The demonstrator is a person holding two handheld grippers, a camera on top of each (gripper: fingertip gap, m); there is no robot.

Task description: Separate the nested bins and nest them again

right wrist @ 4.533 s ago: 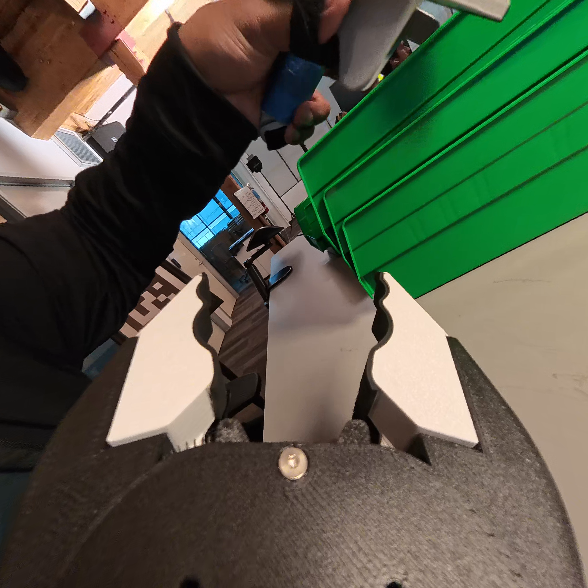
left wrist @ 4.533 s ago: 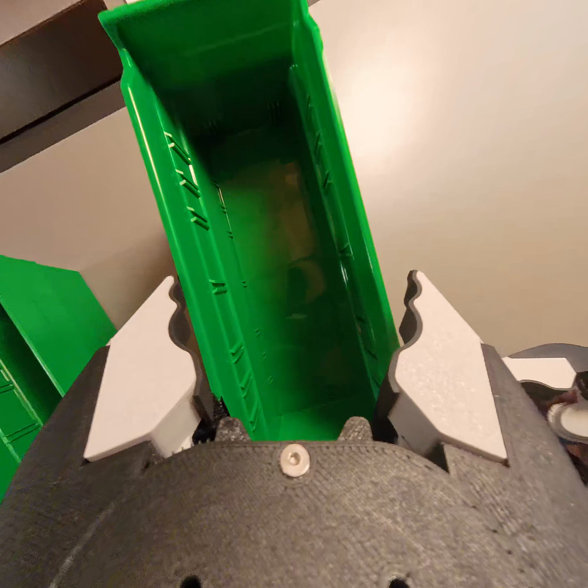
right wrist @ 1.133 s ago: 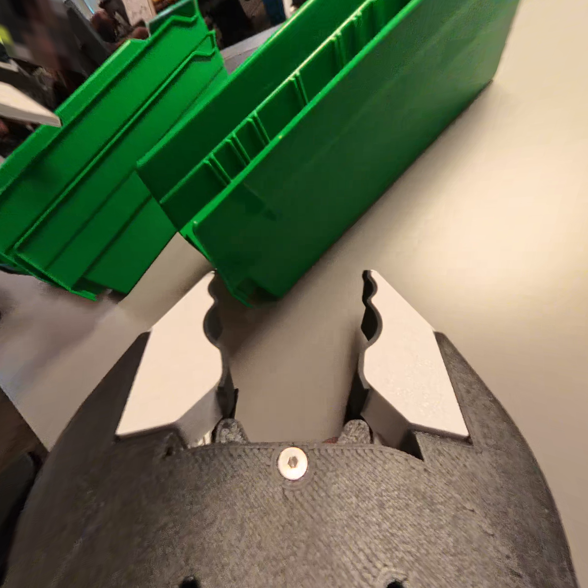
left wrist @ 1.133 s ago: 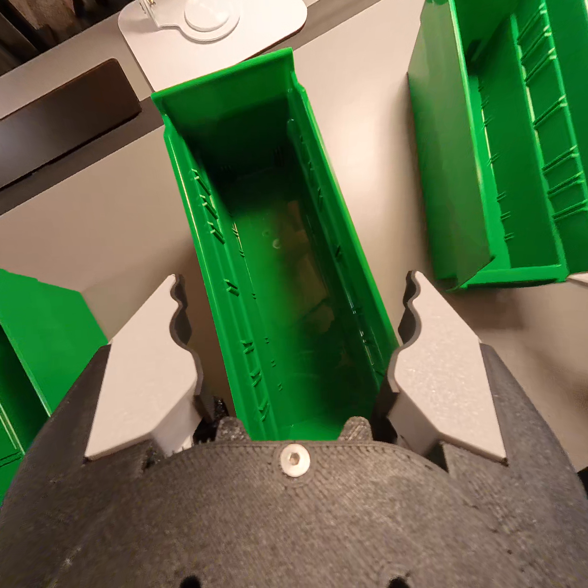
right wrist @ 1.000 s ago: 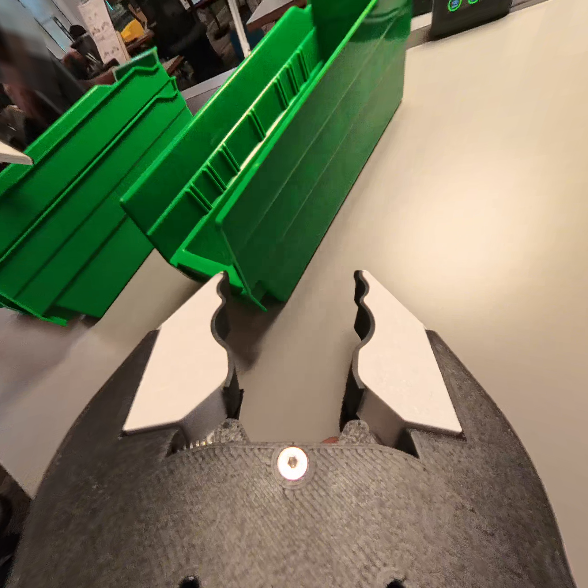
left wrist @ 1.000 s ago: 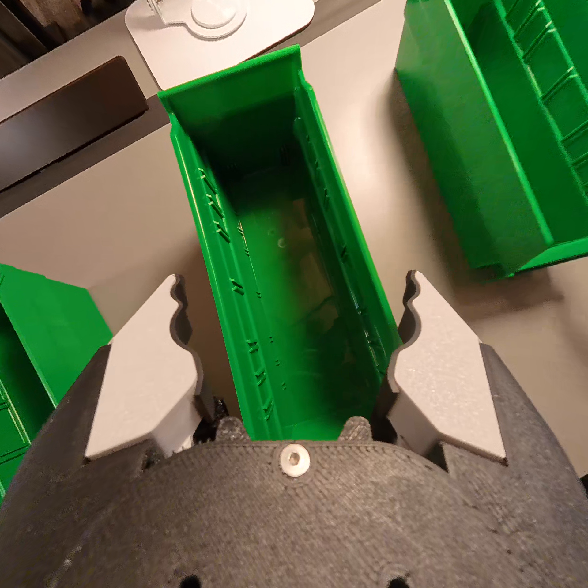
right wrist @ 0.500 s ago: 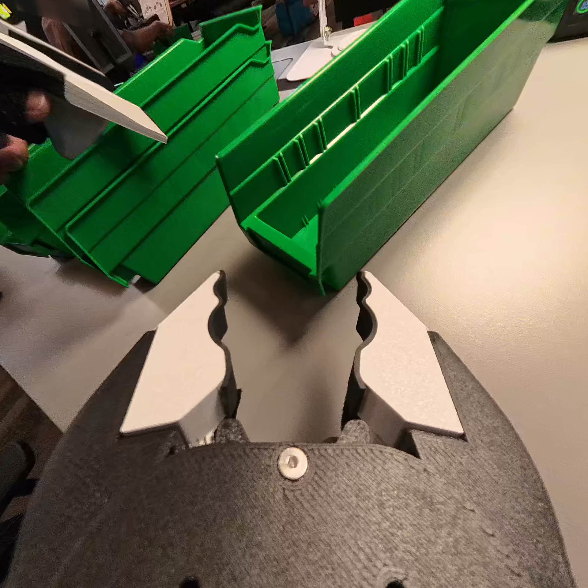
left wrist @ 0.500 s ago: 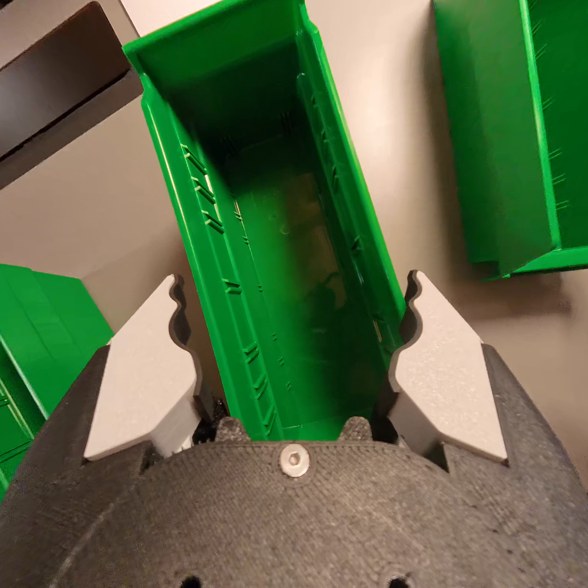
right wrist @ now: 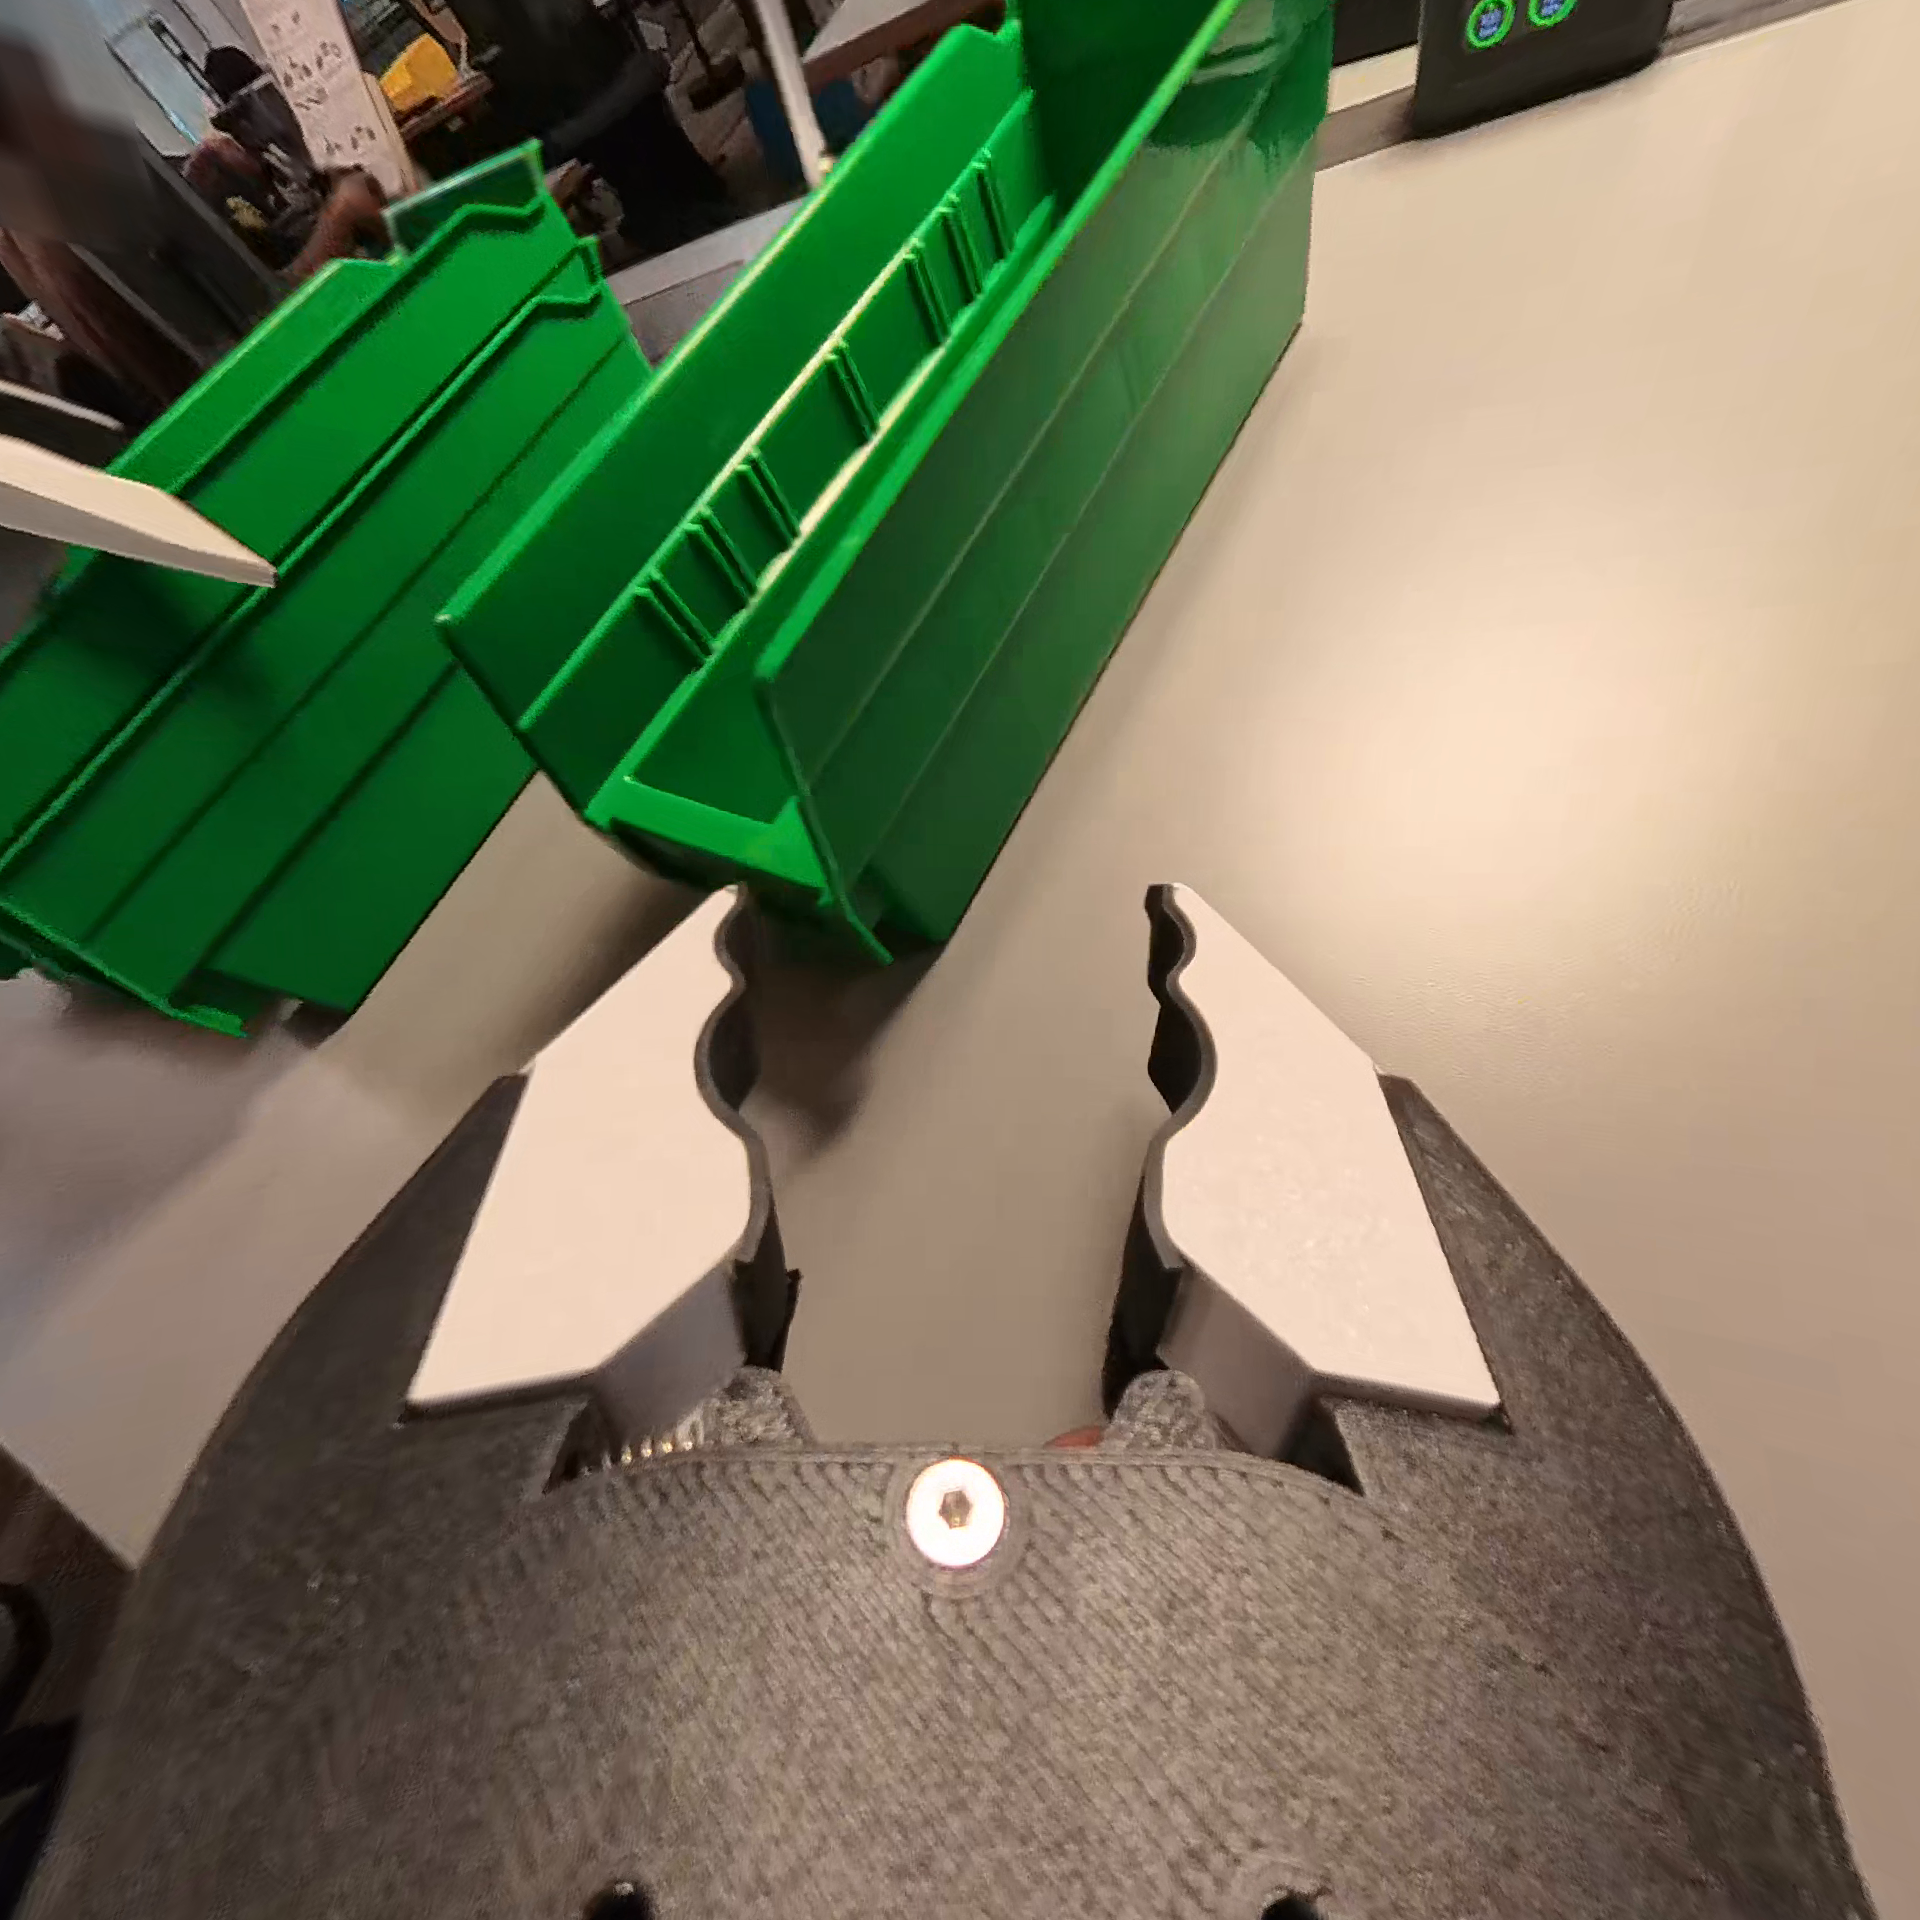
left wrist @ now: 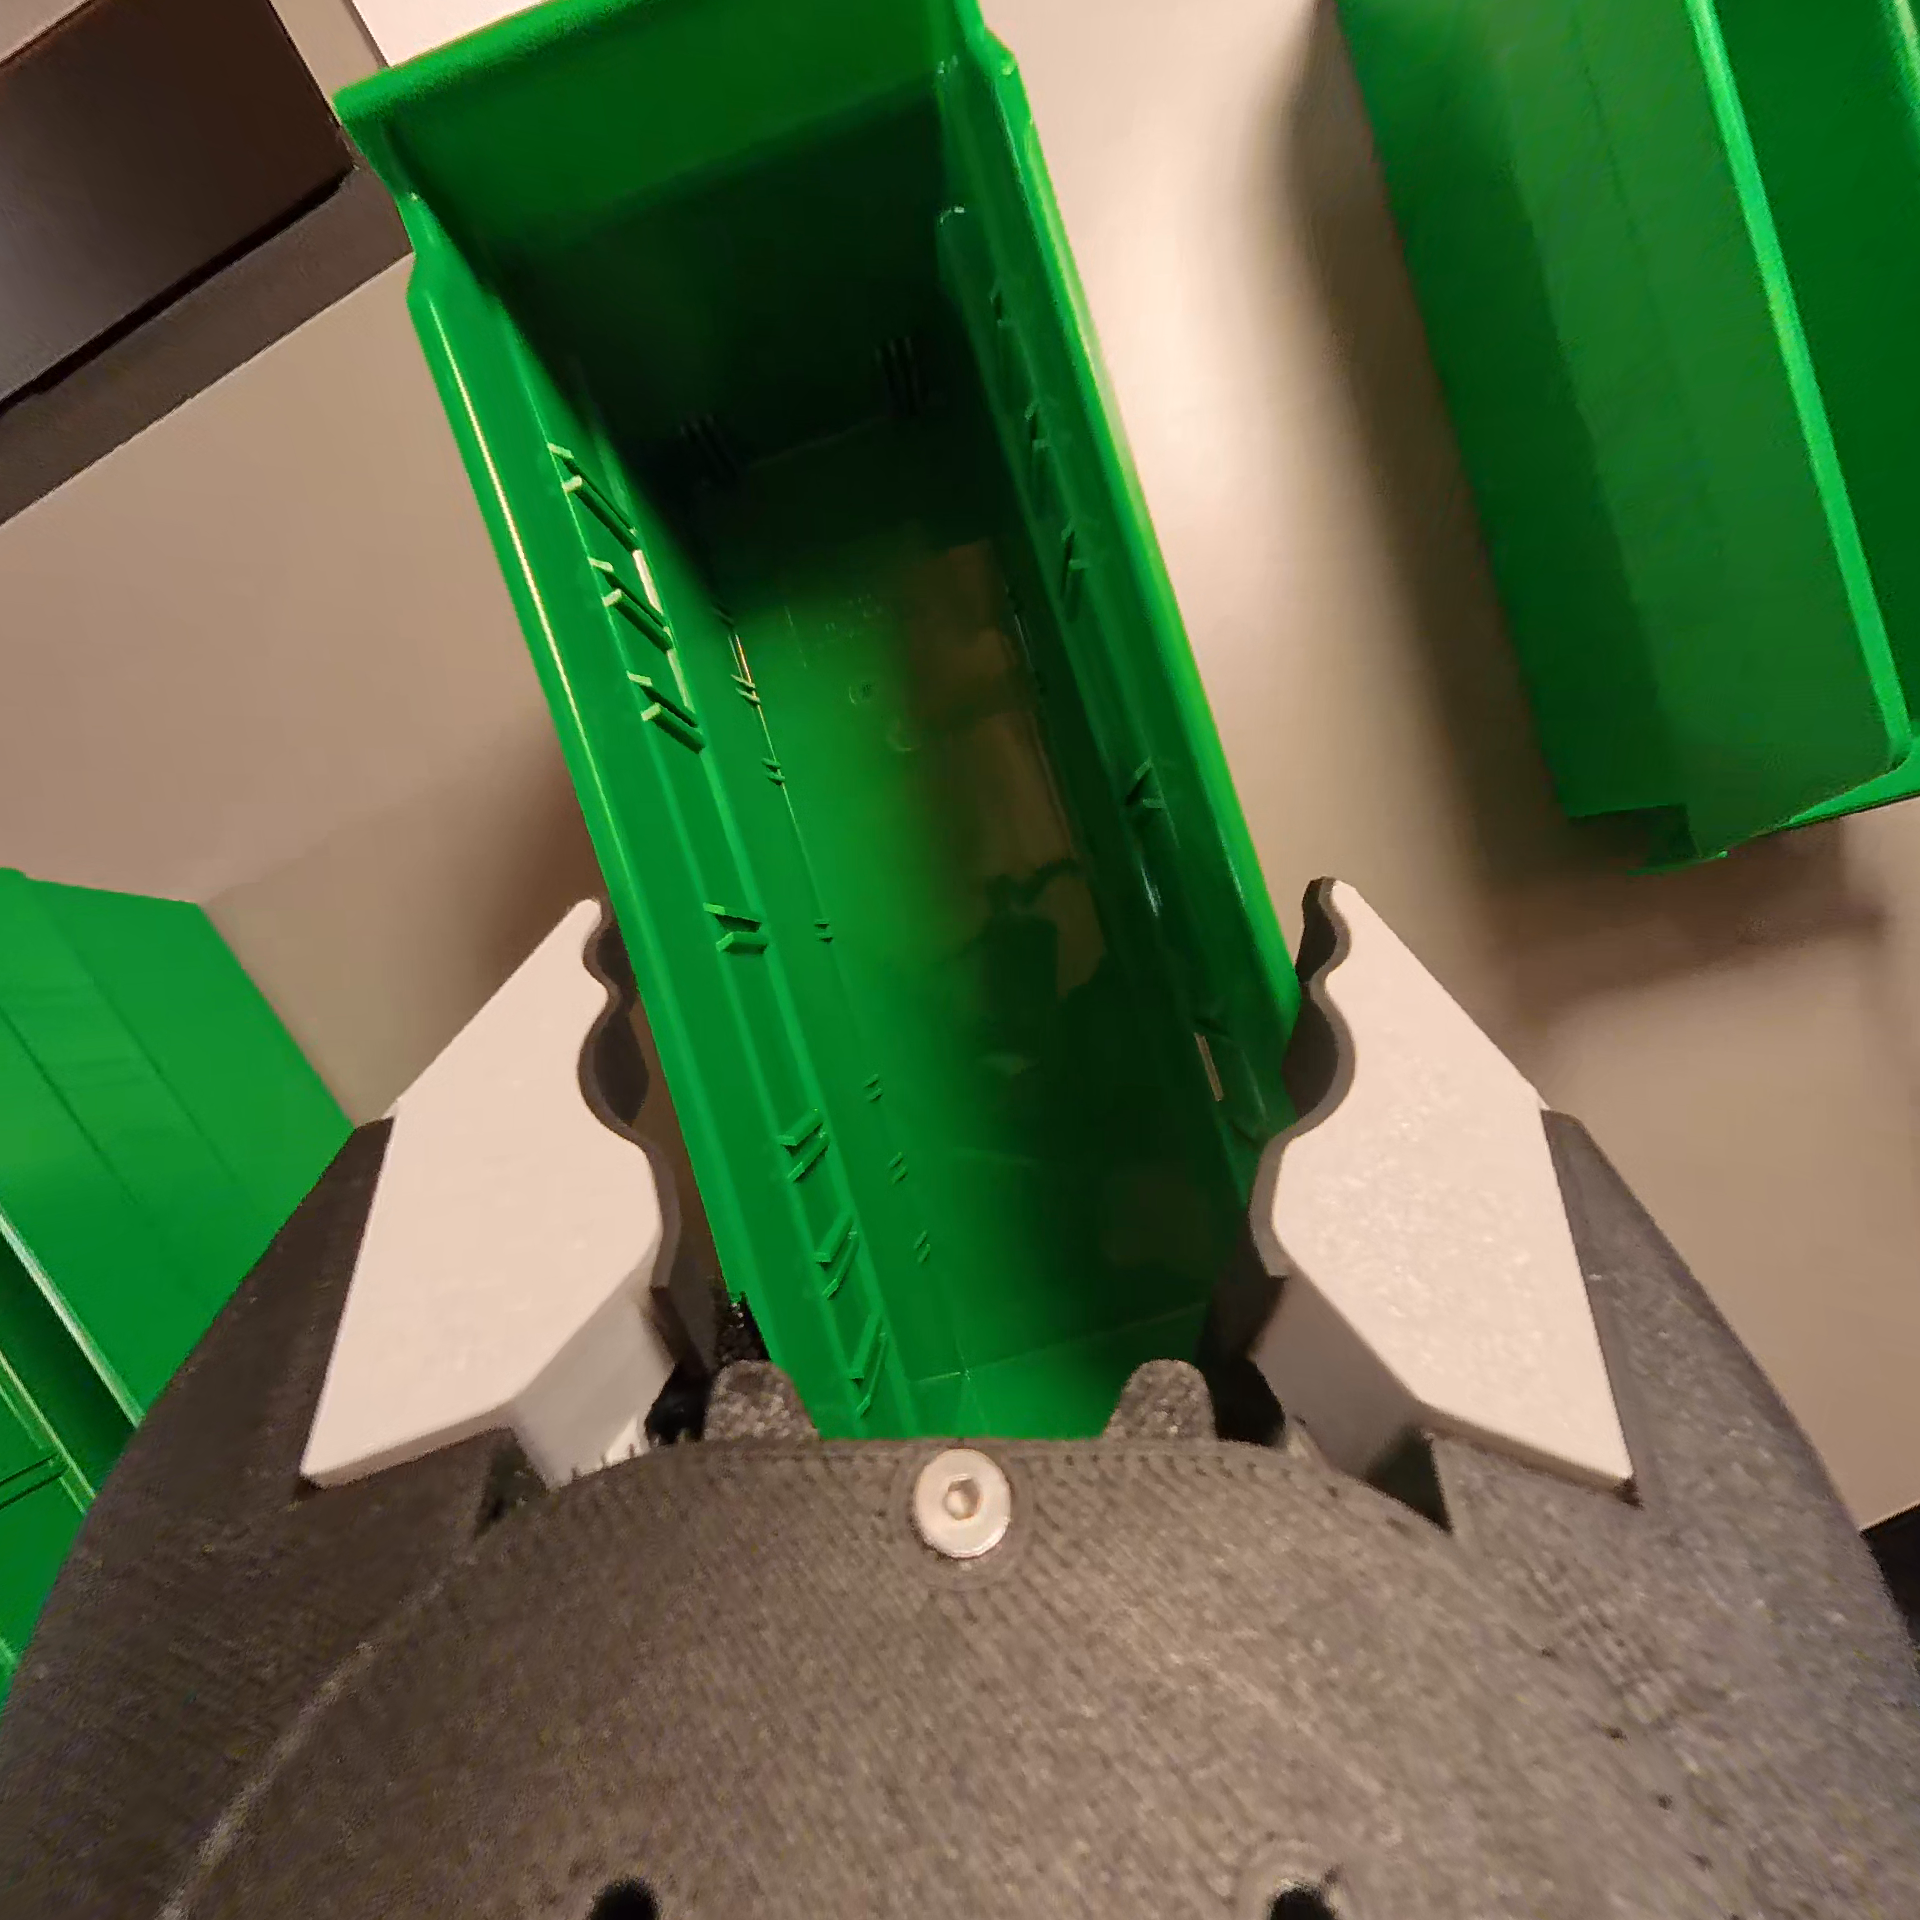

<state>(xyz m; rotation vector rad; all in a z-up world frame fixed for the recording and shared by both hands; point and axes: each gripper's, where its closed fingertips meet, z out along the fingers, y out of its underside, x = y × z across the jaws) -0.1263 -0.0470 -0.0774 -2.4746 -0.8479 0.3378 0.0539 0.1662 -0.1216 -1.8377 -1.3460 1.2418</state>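
A long green bin lies open side up between the fingers of my left gripper, near end against the palm. Both pads touch its outer side walls, so the gripper is shut on it. A second green bin stands on the table to its right, and a third green bin to its left. My right gripper is open and empty just above the table. Its left fingertip is close to the near end of the second bin. The left gripper's white finger shows beside the bins at the left.
The beige table stretches to the right of the bins. A dark block lies at the table's far edge. A black device with green lights stands at the back right. People are in the background.
My left gripper's fingers drew in from a small gap onto the bin's side walls. My right gripper turned and came nearer the near end of the second bin, still open.
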